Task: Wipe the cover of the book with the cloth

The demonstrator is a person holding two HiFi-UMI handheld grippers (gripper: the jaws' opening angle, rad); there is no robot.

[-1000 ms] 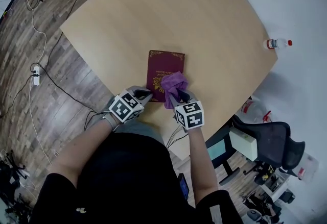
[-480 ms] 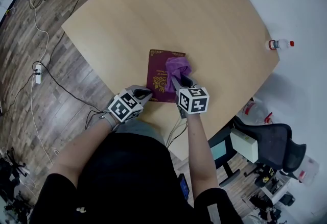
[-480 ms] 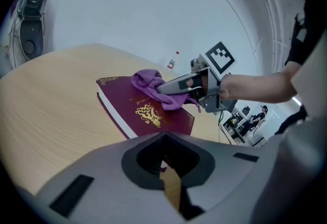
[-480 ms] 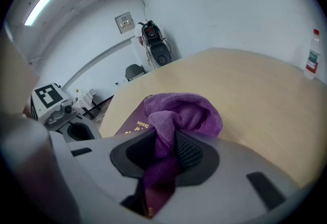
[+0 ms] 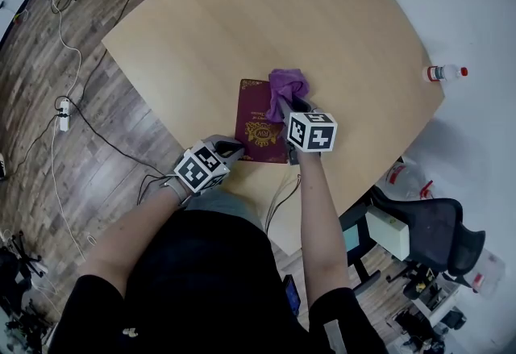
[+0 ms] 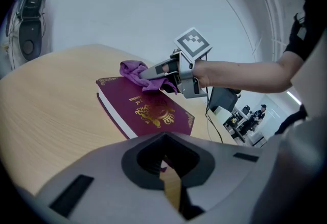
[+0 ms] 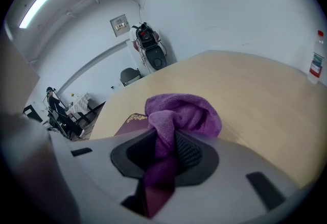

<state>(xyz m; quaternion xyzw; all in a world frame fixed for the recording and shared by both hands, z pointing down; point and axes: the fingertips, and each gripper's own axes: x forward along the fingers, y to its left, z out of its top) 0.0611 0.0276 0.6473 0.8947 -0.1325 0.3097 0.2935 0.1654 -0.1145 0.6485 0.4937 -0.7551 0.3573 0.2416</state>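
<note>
A maroon book (image 5: 260,125) with gold ornament lies closed on the light wooden table (image 5: 322,14), near its front edge. My right gripper (image 5: 292,107) holds a bunched purple cloth (image 5: 286,86) at the book's far right corner. Its jaws are closing, and the cloth (image 7: 184,113) is pinched between the pads. My left gripper (image 5: 230,150) rests at the book's near left corner, its jaws drawn together to a thin slit. From the left gripper view the book (image 6: 148,110) lies just ahead, with the cloth (image 6: 134,71) on its far end.
A plastic bottle (image 5: 445,72) with a red cap lies at the table's right edge. An office chair (image 5: 435,231) and boxes stand to the right below the table. A power strip (image 5: 61,114) and cables lie on the wooden floor at the left.
My right gripper has slid the cloth away from me along the cover, from its near part to the far right corner. The left gripper has stayed put.
</note>
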